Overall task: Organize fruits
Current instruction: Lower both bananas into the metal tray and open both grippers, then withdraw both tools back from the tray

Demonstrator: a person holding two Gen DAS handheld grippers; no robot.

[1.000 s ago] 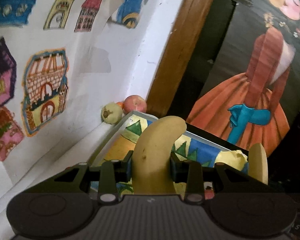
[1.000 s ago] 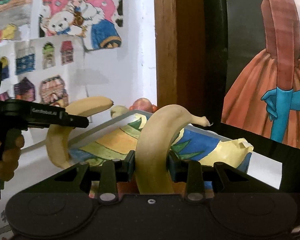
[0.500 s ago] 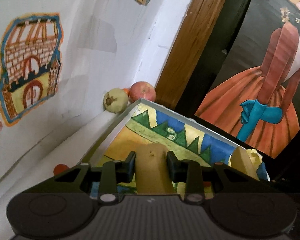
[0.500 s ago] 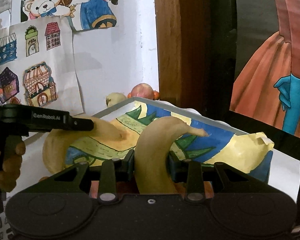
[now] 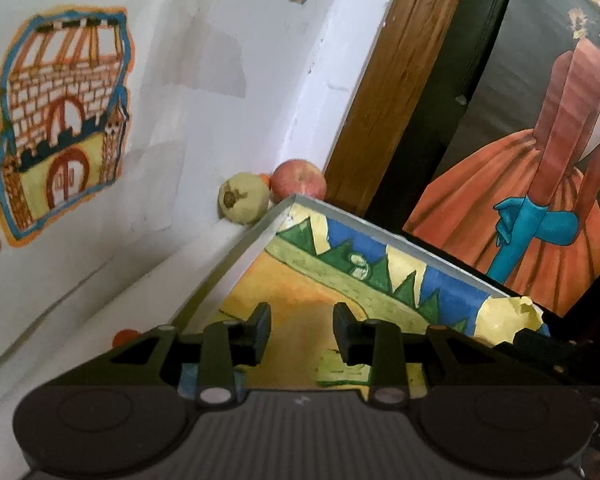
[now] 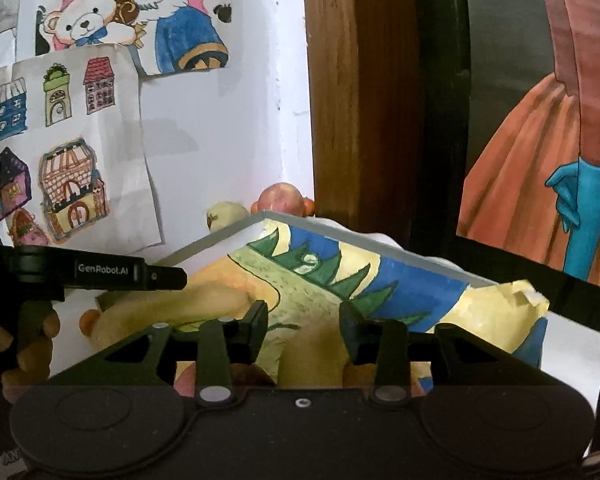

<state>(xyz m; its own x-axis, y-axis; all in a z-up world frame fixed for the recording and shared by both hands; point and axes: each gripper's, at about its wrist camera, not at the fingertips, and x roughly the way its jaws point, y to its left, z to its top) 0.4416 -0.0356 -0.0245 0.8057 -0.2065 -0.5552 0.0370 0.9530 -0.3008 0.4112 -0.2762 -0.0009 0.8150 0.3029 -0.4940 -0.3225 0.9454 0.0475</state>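
Children's drawings of houses cover the white wall [image 5: 204, 92] at the left, and a wooden door frame [image 5: 384, 92] rises beside it. Against the wall's foot sit a pale green fruit [image 5: 242, 198] and a red apple [image 5: 298, 179], just behind the corner of a painted tray [image 5: 260, 232]. A second ago the left gripper [image 5: 302, 330] clamped a banana; now its jaws stand apart with nothing between them, only the tray's yellow paint showing in the gap. From the right wrist view that banana [image 6: 172, 304] lies low on the tray below the left gripper's arm. The right gripper [image 6: 303, 330] has also spread its jaws, and its own banana [image 6: 312, 354] lies loose between them. Both bananas appear delivered; the wall-side fruit probably comes next.
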